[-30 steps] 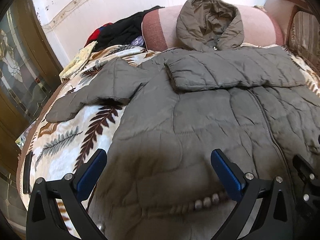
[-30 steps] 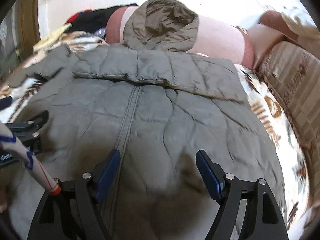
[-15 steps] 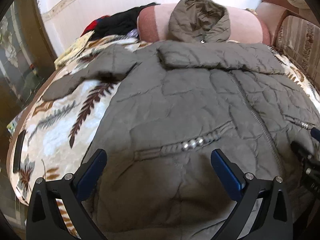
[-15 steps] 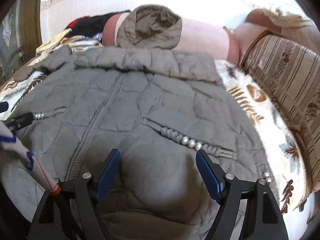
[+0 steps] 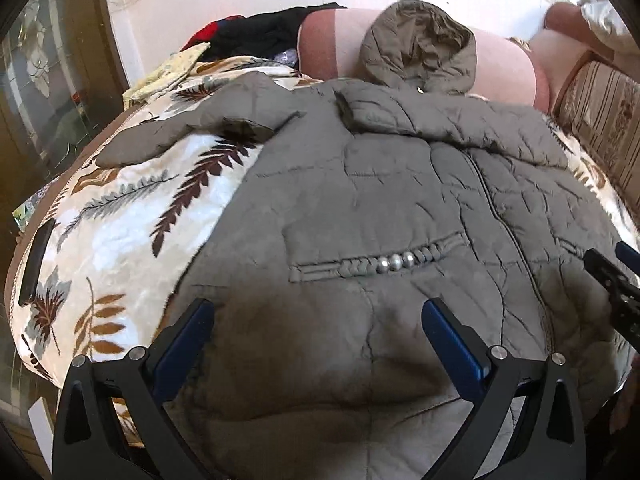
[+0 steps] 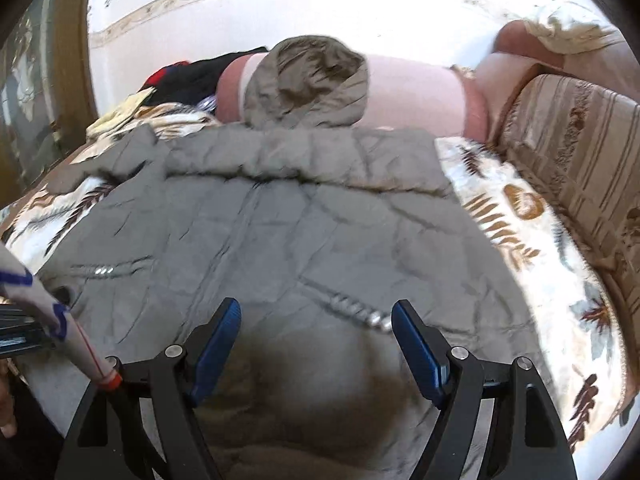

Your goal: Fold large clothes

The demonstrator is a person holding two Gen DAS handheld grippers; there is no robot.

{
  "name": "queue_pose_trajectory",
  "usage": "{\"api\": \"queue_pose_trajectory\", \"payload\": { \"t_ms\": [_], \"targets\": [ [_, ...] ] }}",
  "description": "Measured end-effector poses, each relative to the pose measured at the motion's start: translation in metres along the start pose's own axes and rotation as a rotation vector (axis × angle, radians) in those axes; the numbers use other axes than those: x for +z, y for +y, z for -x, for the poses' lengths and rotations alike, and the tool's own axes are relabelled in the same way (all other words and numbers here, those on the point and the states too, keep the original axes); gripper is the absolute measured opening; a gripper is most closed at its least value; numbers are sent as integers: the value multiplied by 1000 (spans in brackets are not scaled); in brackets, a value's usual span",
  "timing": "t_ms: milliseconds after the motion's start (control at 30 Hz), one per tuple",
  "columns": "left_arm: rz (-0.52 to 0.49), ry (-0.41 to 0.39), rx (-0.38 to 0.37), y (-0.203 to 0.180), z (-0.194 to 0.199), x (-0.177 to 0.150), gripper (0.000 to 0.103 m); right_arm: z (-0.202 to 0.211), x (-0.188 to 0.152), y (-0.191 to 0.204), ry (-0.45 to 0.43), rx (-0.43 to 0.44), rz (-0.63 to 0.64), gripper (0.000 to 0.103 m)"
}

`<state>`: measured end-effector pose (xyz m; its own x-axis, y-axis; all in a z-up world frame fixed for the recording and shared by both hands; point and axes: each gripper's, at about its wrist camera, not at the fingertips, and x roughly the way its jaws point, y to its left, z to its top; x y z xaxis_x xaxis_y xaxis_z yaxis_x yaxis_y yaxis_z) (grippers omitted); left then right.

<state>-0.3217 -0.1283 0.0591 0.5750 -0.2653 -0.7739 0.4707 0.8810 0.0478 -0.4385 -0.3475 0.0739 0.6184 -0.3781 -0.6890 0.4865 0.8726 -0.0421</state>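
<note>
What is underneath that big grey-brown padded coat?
The coat lies on a leaf-patterned blanket that shows beside it on both sides. Its hood rests against a pink bolster. Whatever lies beneath the coat's middle is covered.

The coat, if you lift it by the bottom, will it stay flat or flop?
Probably flop: the coat is puffy, quilted and wrinkled, so it should sag between the open grippers. Its smooth fabric may slip. The hood would likely drag behind.
</note>
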Motion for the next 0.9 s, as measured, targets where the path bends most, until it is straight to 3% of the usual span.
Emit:
{"api": "queue_pose_trajectory", "payload": {
  "t_ms": [167,300,467,667,900],
  "targets": [
    [-25,-25,27,16,1,34,103,-15,23,2,36,40,-12,81],
    [53,-52,26,54,4,77,103,-18,64,5,-9,16,8,81],
    [128,-3,77,99,-19,113,103,-53,110,7,16,-4,34,81],
    [266,81,135,159,-65,144,103,-106,97,-2,134,54,-9,80],
    [417,134,210,277,-110,196,103,-111,92,-4,139,109,-13,80]
  ]
}}
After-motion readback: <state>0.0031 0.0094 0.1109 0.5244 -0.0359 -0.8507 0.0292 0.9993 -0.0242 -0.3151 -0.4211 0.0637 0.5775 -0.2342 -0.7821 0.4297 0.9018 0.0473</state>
